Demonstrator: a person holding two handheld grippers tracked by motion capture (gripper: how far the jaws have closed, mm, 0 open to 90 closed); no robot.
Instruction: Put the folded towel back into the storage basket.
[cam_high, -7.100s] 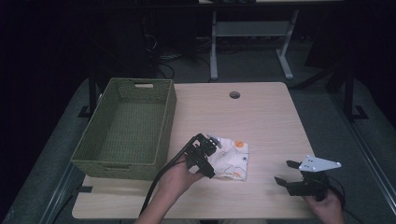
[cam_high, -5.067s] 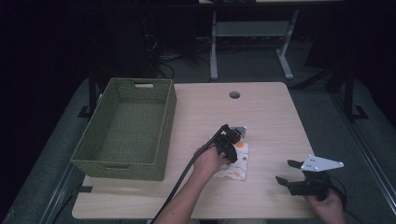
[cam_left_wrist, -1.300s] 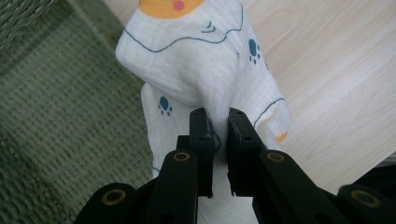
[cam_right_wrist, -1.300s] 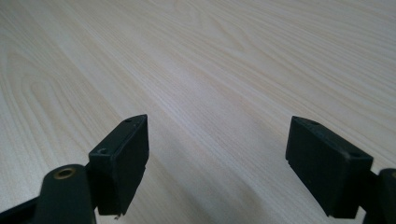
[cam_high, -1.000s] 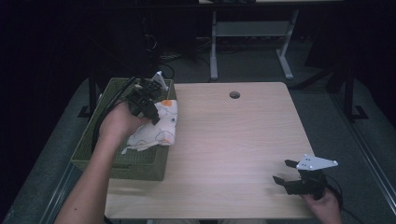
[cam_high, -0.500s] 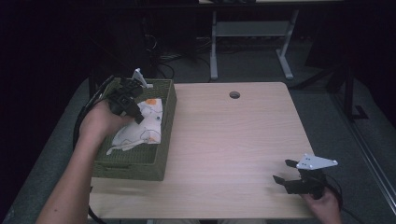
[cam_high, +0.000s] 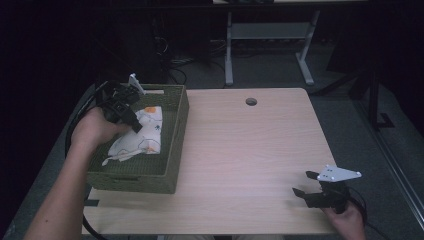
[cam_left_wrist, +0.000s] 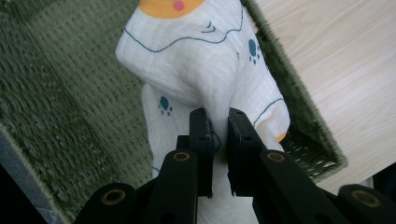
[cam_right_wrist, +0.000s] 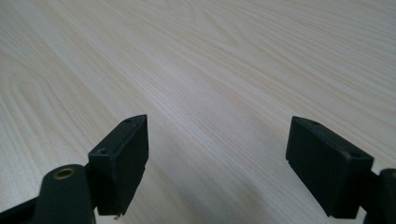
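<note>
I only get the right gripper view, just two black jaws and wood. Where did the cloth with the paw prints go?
Observer: The white cloth hangs over the green woven basket at the table's left side.
Operator: Is somebody holding it?
Observer: Yes, the left gripper is shut on a fold of it.
Operator: Does it have more pictures on it?
Observer: An orange patch with a pink dot, and thin blue lines, in the left gripper view.
Operator: And where is my gripper?
Observer: The right gripper sits open near the table's front right corner, far from the basket.
</note>
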